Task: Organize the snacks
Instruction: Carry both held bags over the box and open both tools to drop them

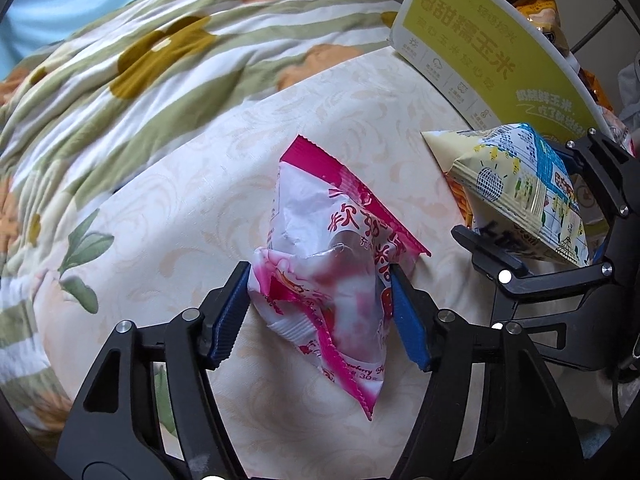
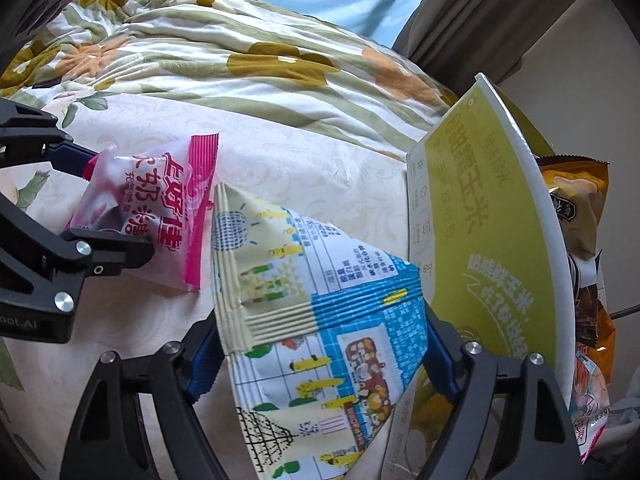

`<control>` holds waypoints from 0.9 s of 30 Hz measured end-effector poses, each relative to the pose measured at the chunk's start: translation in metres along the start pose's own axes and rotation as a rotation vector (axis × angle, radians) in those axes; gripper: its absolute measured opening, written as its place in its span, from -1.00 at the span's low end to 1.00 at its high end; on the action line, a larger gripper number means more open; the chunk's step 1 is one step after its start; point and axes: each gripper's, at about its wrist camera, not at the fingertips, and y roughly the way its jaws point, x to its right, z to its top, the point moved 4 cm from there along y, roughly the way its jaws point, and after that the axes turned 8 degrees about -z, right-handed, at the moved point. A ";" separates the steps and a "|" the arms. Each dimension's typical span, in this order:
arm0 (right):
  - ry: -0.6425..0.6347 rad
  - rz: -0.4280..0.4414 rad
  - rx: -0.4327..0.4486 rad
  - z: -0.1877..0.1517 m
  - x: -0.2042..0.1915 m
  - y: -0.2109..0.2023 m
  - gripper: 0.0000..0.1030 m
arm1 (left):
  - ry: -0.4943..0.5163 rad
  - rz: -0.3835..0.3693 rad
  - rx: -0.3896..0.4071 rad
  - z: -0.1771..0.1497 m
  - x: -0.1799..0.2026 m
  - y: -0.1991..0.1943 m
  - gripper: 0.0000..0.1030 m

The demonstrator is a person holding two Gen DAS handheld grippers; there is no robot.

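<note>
Pinching the crinkly pink-and-white candy packet (image 1: 320, 292) on the cream bedsheet (image 1: 180, 208), the left gripper (image 1: 320, 304) risks slippage, while the right gripper (image 2: 320, 356) clamps the slick cream-and-blue snack bag (image 2: 320, 312).

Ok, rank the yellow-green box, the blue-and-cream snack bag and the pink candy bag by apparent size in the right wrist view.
1. yellow-green box and blue-and-cream snack bag: alike; the bag's nearness inflates it, so unranked.
2. pink candy bag: clearly smallest, though farther from the camera.

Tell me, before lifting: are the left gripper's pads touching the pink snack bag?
Touching: left wrist view shows both left gripper pads pressed into the pink snack bag.
</note>
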 end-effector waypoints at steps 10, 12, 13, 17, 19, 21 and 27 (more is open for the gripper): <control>0.039 0.006 0.016 0.001 0.010 -0.009 0.05 | -0.024 0.025 0.026 -0.005 -0.003 -0.016 -0.06; 0.051 0.024 0.024 0.002 0.011 -0.014 0.01 | -0.039 0.025 0.039 -0.005 -0.006 -0.023 -0.06; 0.063 0.037 0.027 0.002 0.013 -0.017 0.00 | -0.046 0.026 0.047 -0.006 -0.006 -0.027 -0.06; 0.093 0.073 0.052 0.005 0.017 -0.035 0.00 | -0.064 0.044 0.082 -0.007 -0.004 -0.051 -0.06; 0.106 0.087 0.075 0.008 0.021 -0.049 0.00 | -0.077 0.054 0.107 -0.007 -0.001 -0.067 -0.06; 0.119 0.105 0.095 0.014 0.025 -0.065 0.00 | -0.087 0.059 0.133 -0.006 0.003 -0.083 -0.06; 0.185 0.165 0.168 0.025 0.058 -0.121 0.00 | -0.099 0.082 0.207 0.007 0.027 -0.131 -0.06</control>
